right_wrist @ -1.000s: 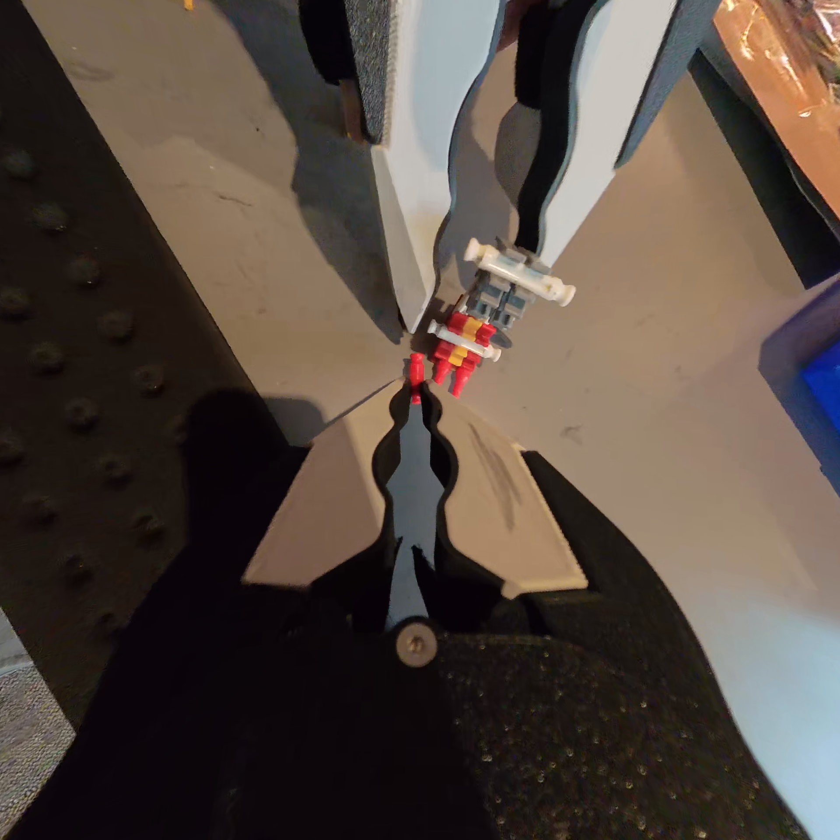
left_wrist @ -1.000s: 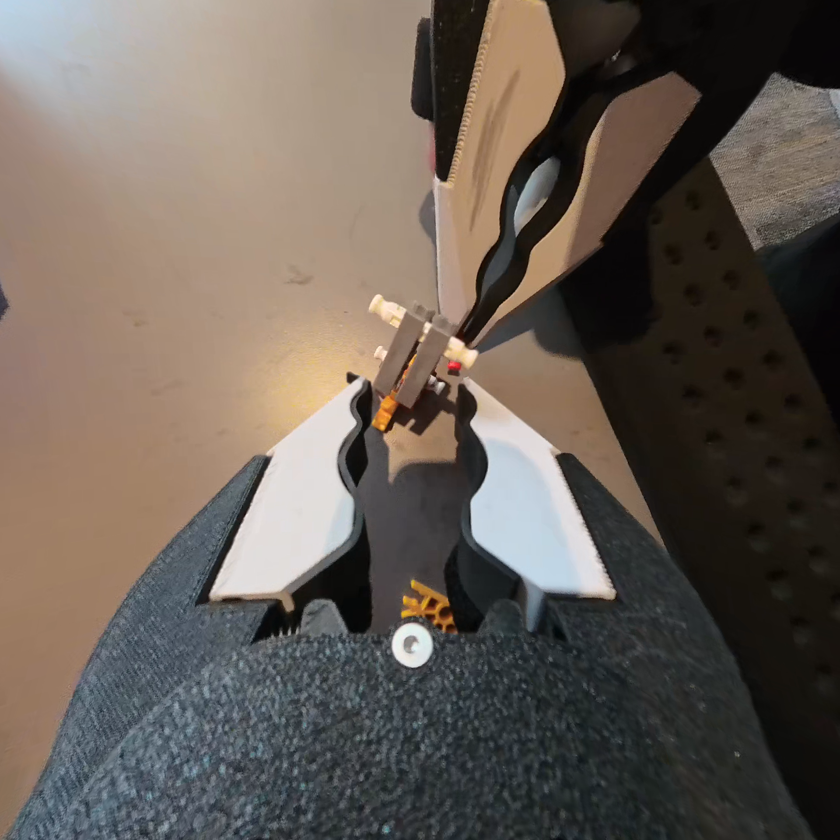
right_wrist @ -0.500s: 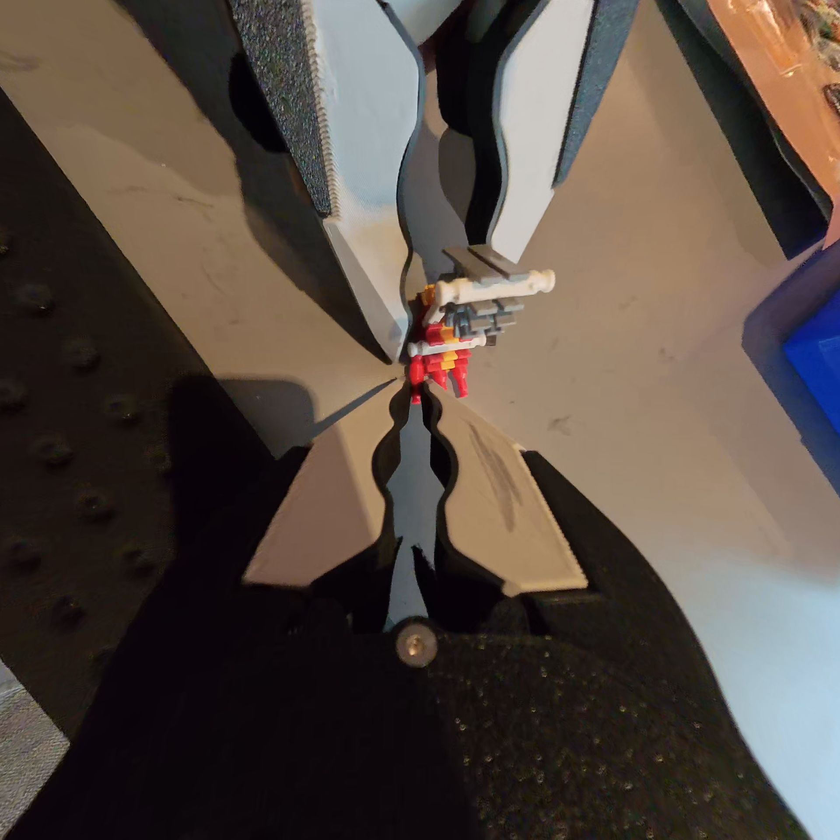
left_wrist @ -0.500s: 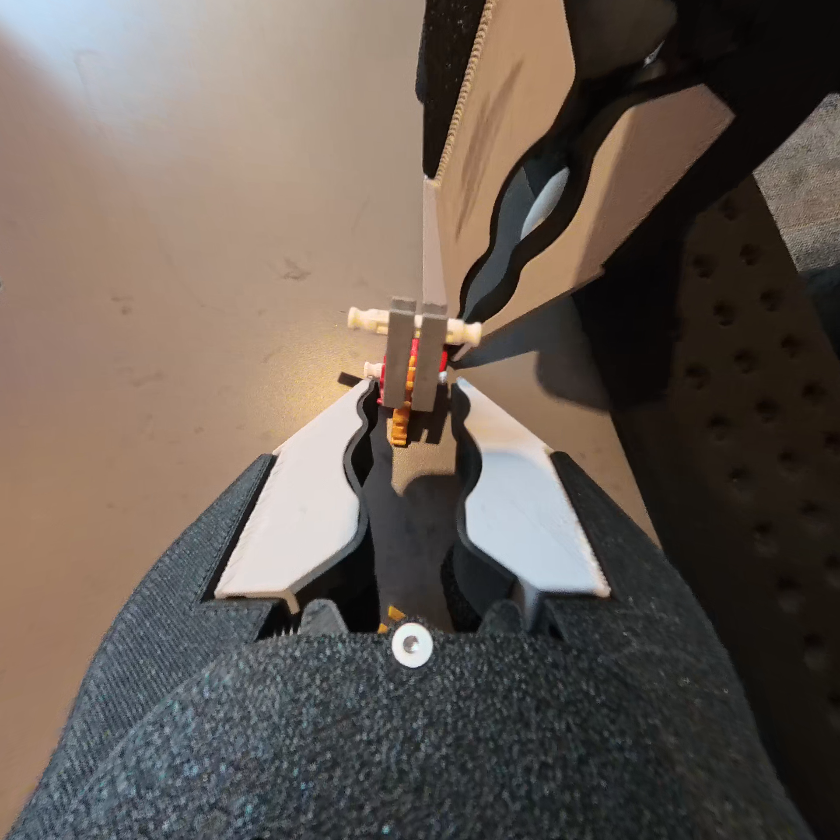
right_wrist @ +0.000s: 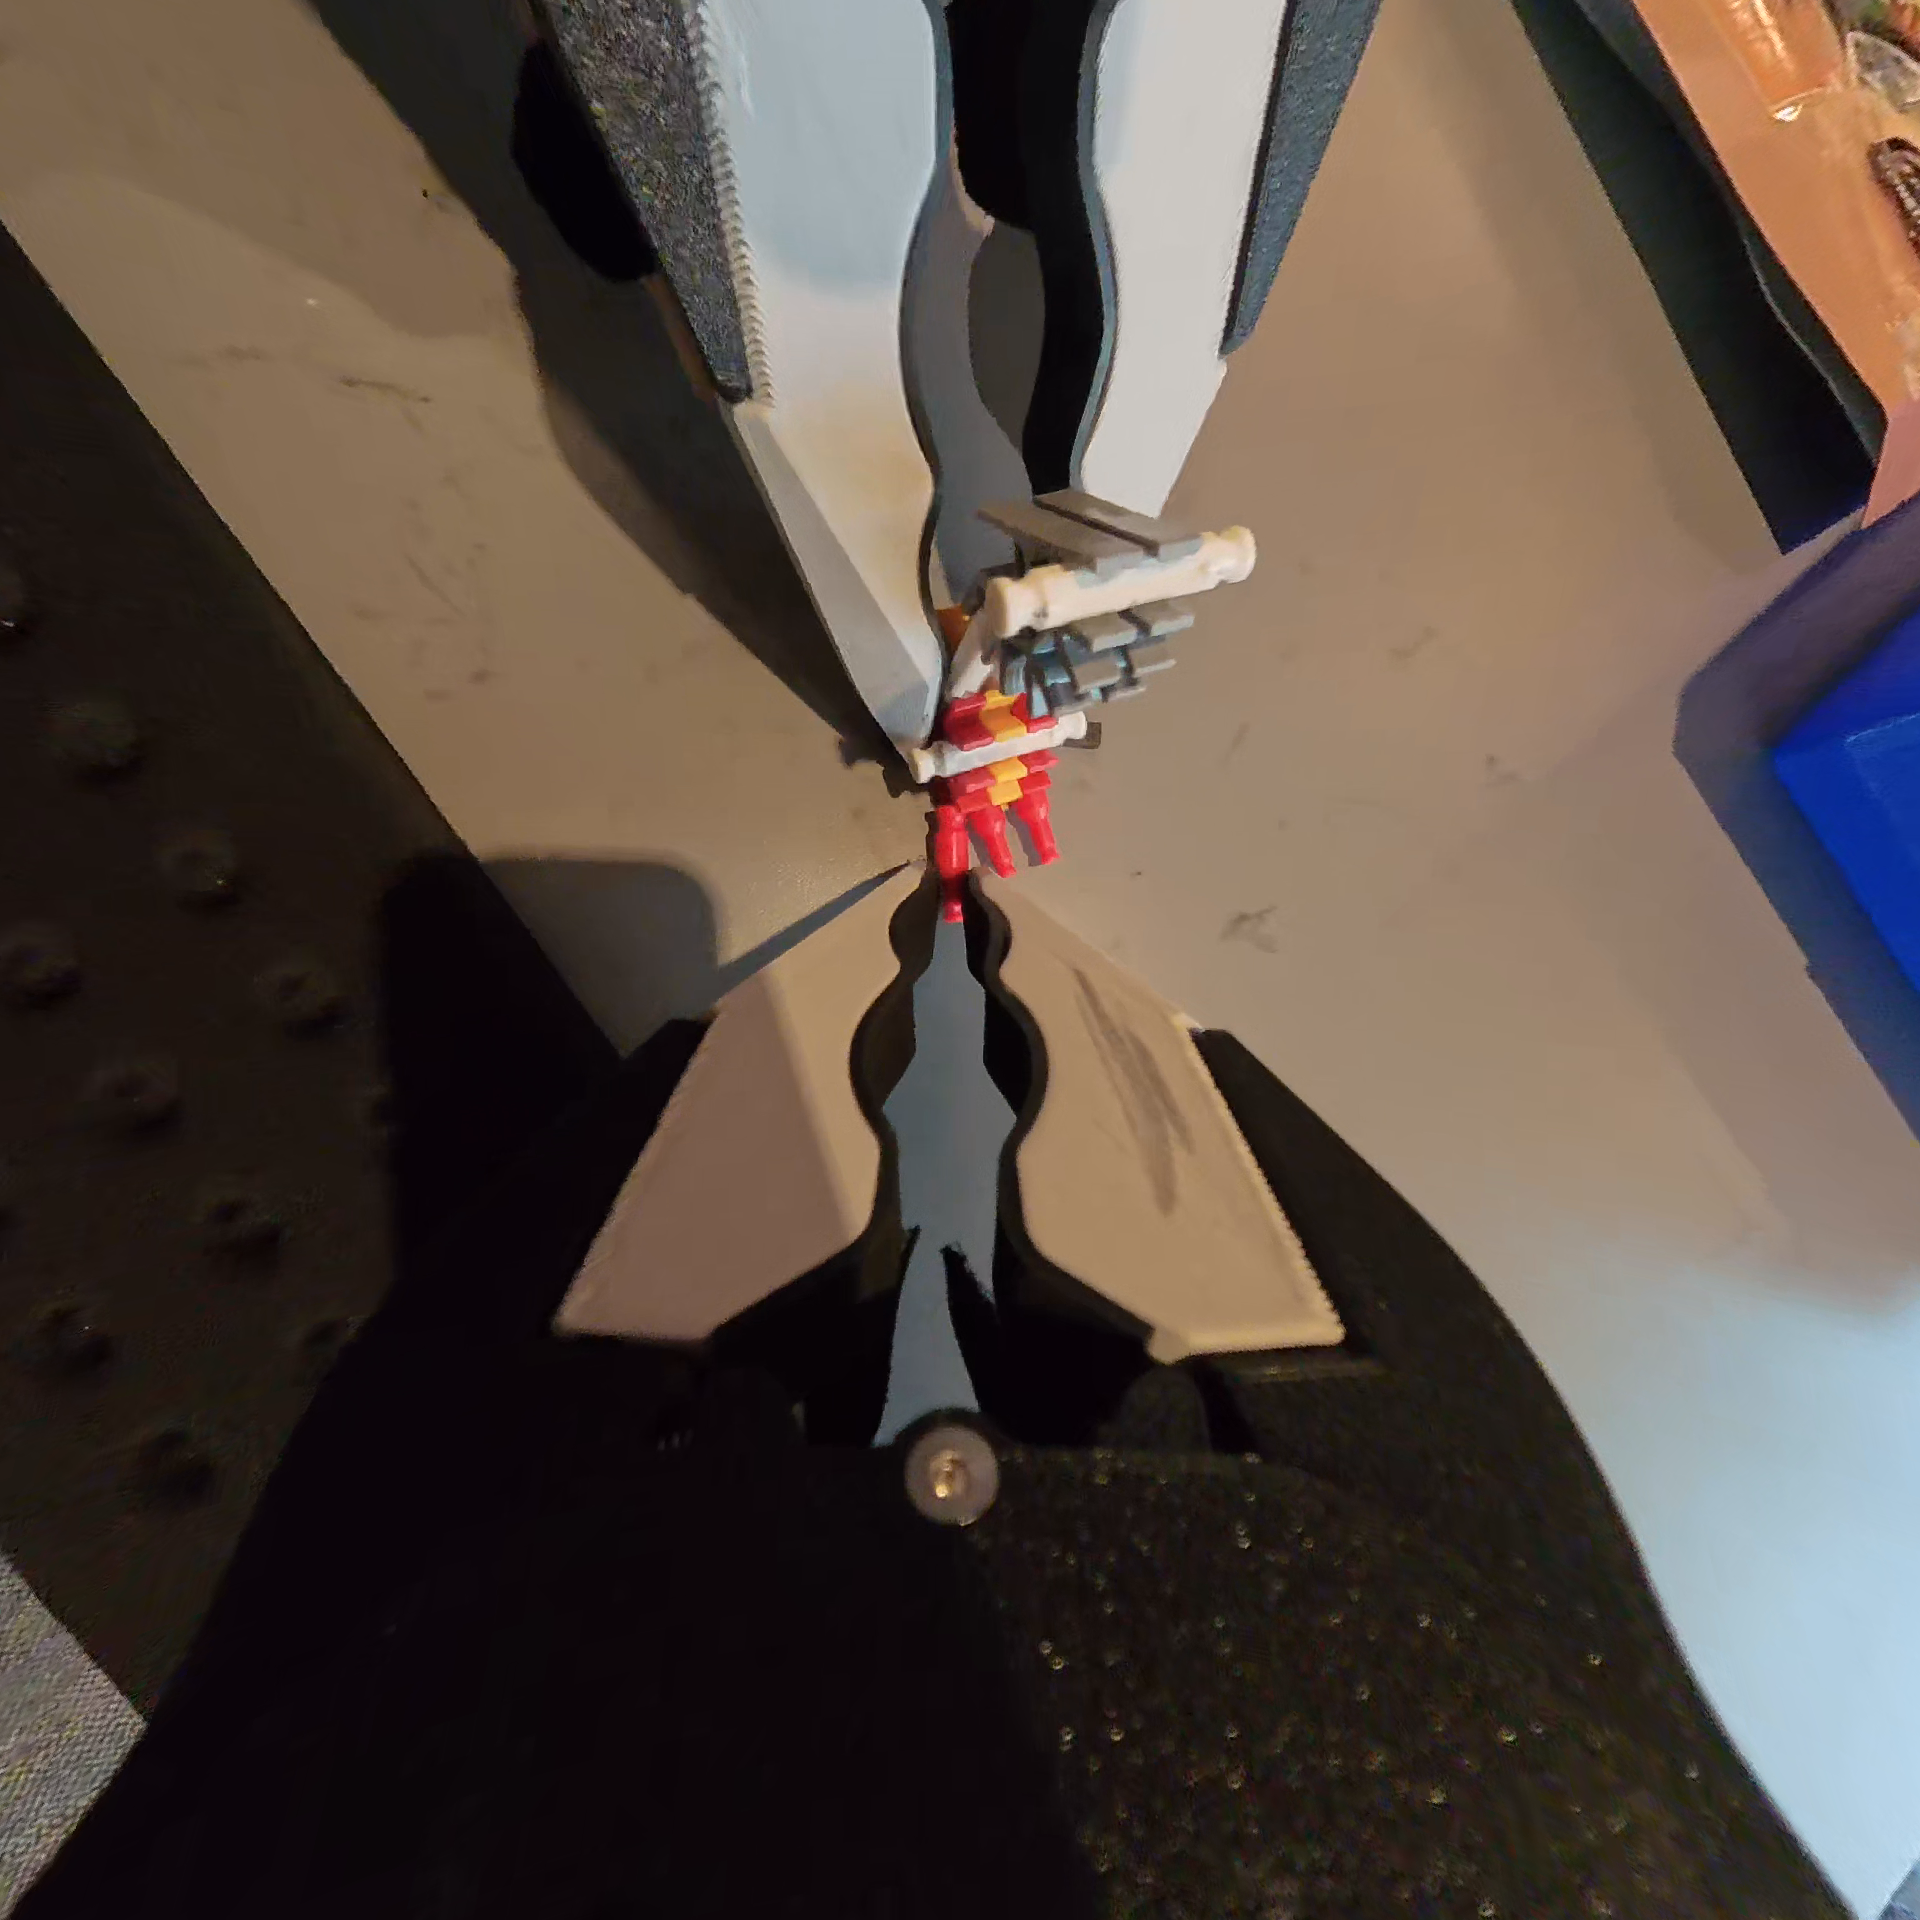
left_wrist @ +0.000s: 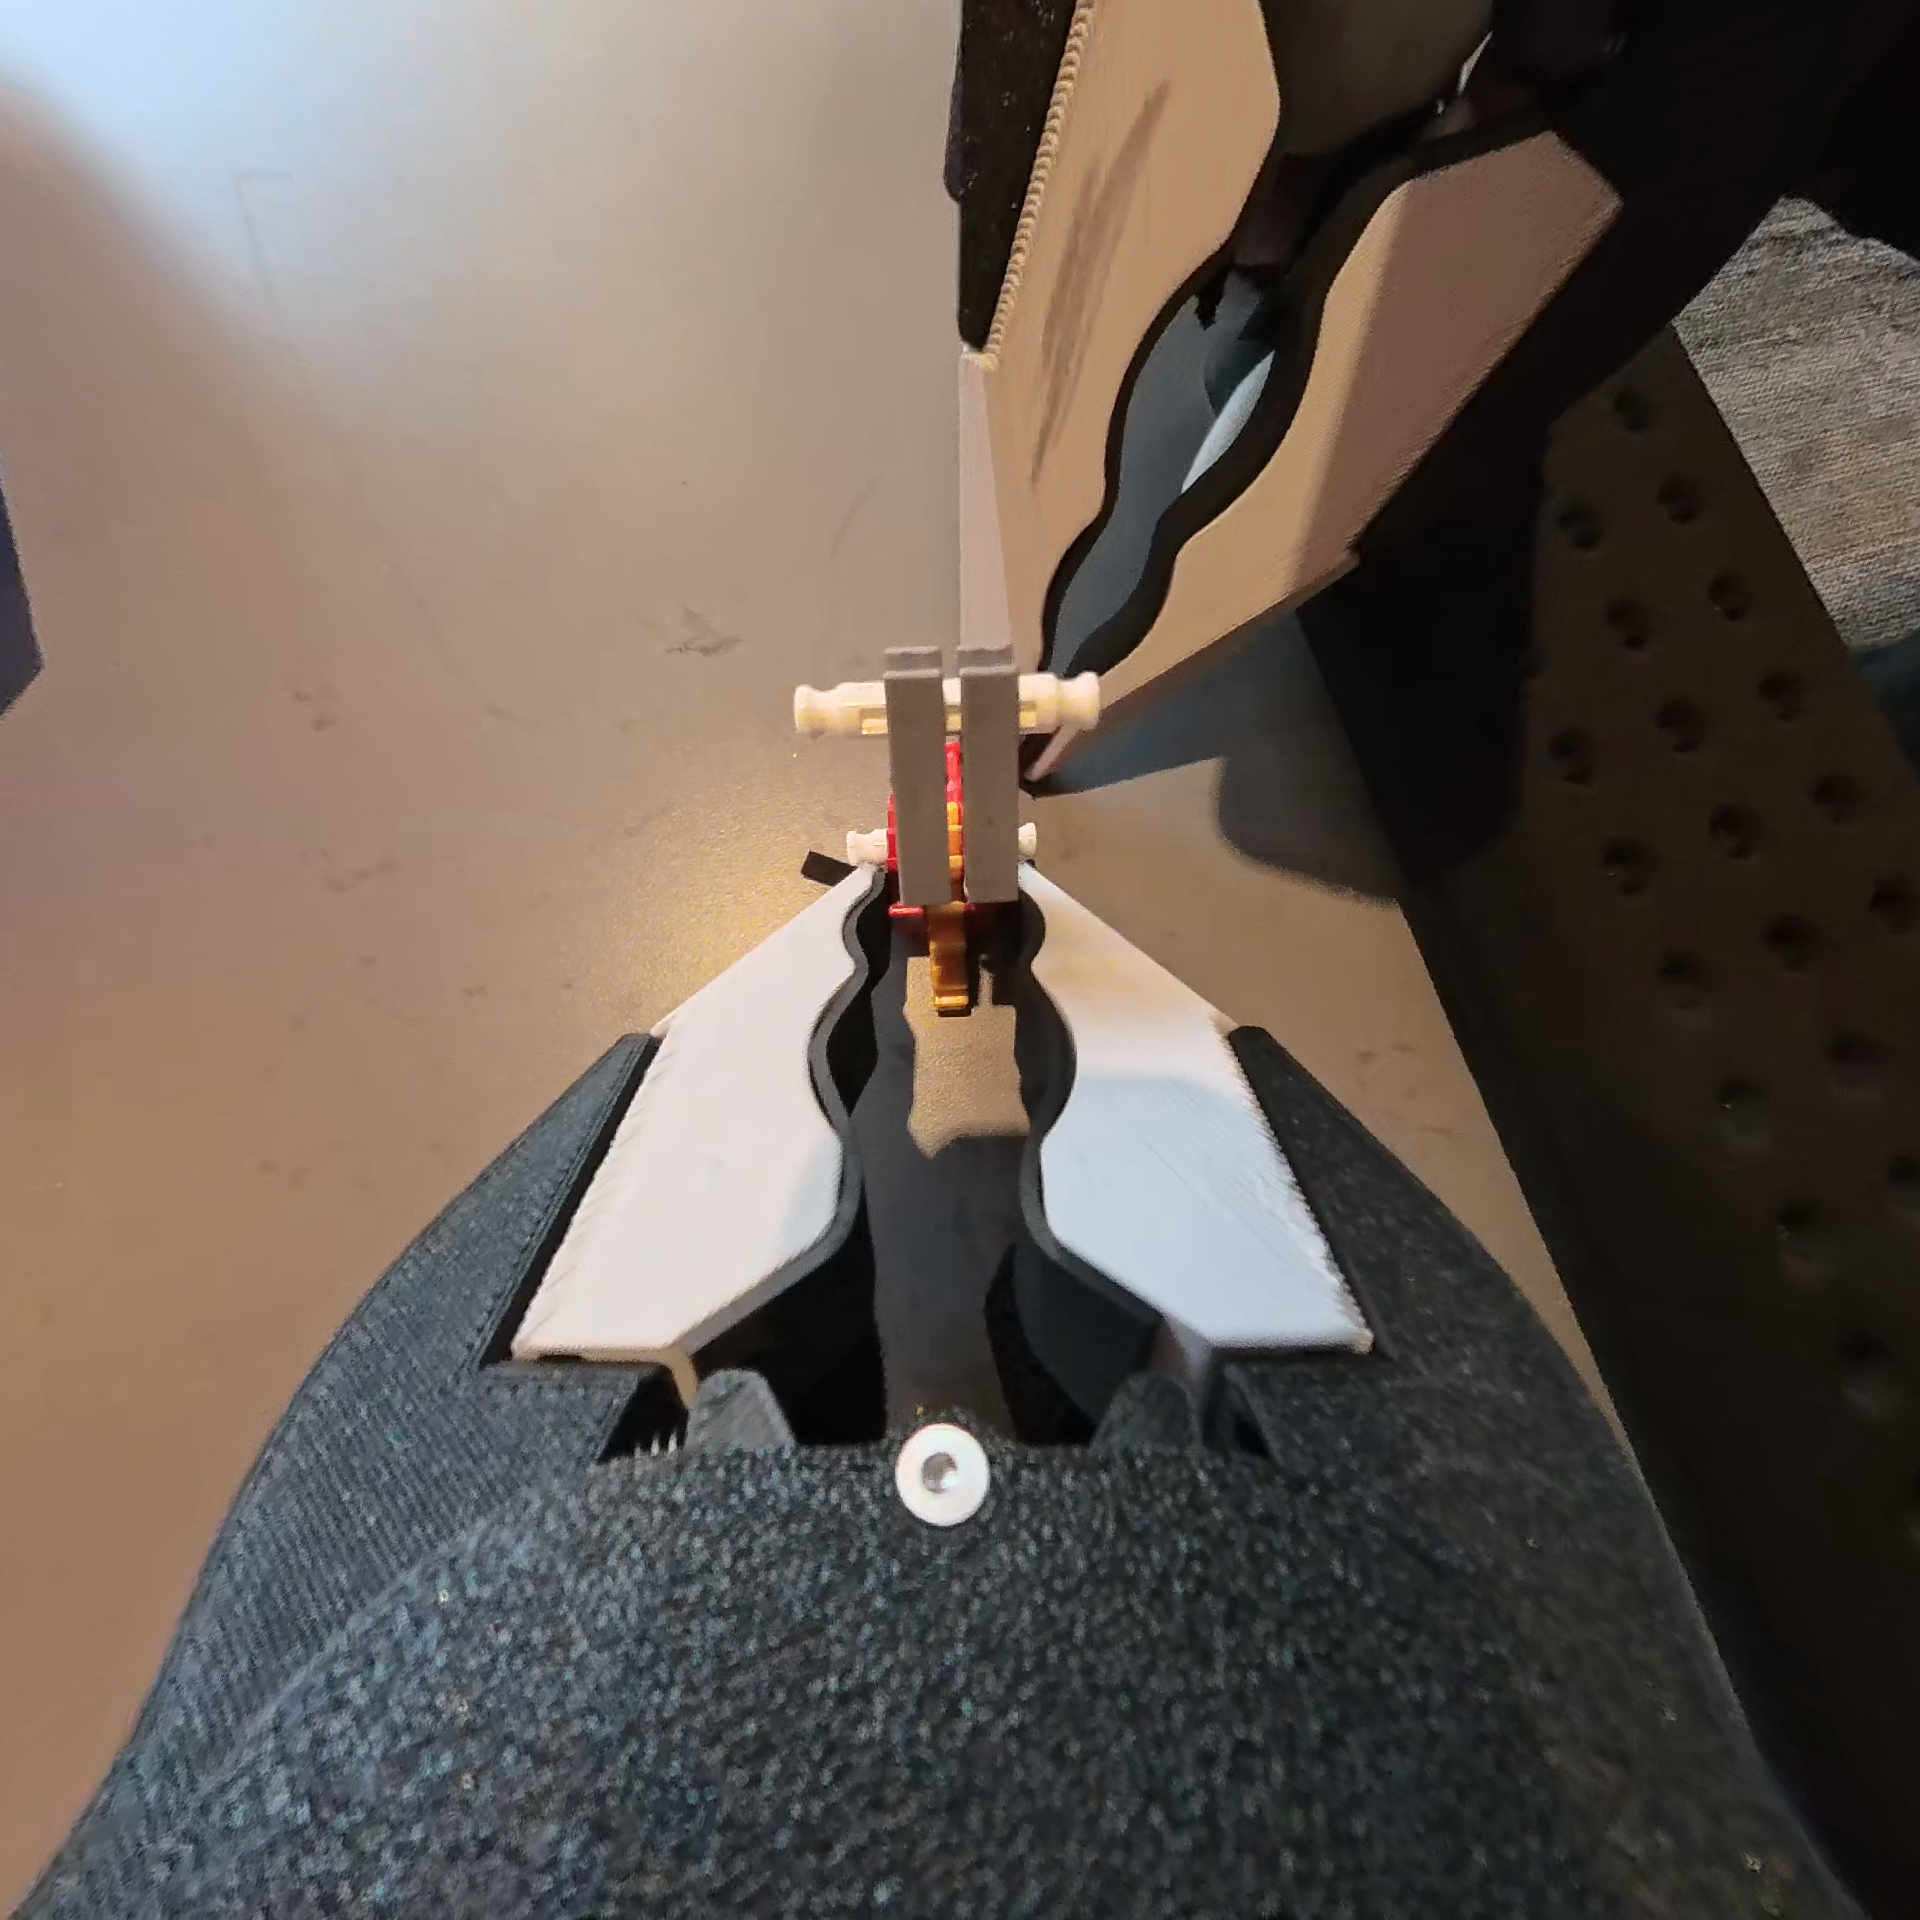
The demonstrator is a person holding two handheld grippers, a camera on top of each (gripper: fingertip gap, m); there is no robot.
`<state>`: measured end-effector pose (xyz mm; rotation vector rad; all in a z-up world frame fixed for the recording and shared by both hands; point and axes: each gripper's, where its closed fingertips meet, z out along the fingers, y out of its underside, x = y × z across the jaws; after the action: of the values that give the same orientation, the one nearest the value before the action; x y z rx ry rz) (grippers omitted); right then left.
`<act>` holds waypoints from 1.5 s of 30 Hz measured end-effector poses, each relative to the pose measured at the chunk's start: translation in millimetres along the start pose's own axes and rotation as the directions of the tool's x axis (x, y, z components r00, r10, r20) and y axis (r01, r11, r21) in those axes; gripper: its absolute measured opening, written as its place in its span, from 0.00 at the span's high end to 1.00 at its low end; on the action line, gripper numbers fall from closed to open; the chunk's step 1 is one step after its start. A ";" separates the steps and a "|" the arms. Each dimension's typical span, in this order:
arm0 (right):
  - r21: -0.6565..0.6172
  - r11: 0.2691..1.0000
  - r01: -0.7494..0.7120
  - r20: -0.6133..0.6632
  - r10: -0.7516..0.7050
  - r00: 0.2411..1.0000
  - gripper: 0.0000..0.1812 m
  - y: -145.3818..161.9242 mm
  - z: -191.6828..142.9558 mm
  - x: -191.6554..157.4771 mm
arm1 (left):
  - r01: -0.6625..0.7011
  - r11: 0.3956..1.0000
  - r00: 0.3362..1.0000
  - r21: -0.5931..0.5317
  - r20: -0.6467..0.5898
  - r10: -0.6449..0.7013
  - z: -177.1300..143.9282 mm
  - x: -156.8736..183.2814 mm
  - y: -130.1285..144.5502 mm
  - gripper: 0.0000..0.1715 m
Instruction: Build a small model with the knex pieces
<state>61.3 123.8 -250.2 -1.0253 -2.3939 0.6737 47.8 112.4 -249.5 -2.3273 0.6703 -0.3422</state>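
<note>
A small brick assembly (left_wrist: pixel 951 769) of two grey bars, white rods and red and orange pieces hangs just above the grey table (left_wrist: pixel 468 623). My left gripper (left_wrist: pixel 948 888) has its white fingertips closed against the assembly's sides at the orange and red end. My right gripper (right_wrist: pixel 953 894) is shut on a red peg (right_wrist: pixel 951 883) at the assembly's other end (right_wrist: pixel 1091 634). The two grippers face each other tip to tip. The right gripper (left_wrist: pixel 1029 748) comes in from the upper right in the left wrist view. The left gripper (right_wrist: pixel 1023 613) comes down from the top in the right wrist view.
A black perforated mat (left_wrist: pixel 1714 935) lies along one table edge, and also shows in the right wrist view (right_wrist: pixel 156 831). A blue bin (right_wrist: pixel 1849 769) stands on the other side of the grippers. Grey carpet (left_wrist: pixel 1818 343) lies beyond the mat. The tips of both grippers are at nearly the same place.
My left fingers have narrowed onto the assembly. The assembly has turned from tilted to straight in line with the left gripper. The two grippers have drawn closer together.
</note>
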 end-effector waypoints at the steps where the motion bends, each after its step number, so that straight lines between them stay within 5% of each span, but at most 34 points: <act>1: 0.012 1.000 0.004 0.013 -0.004 1.000 0.98 -1.3 -0.2 -2.6 | 0.001 1.000 1.000 0.003 -0.001 -0.001 0.2 0.1 -0.1 0.90; 28: 0.006 1.000 0.016 -0.129 -0.015 0.992 0.97 -4.6 2.3 0.3 | 0.020 0.999 1.000 0.027 -0.017 -0.020 0.7 0.3 -0.7 0.89; 45: -0.009 0.997 0.077 -0.075 -0.077 0.994 0.98 -2.6 -3.6 5.4 | 0.272 0.962 0.936 0.021 -0.239 -0.259 -2.4 -0.2 -4.5 0.90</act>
<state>58.6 127.2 -244.8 -0.9392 -2.3587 0.5902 48.4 114.1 -244.7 -2.3495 0.4471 -0.7589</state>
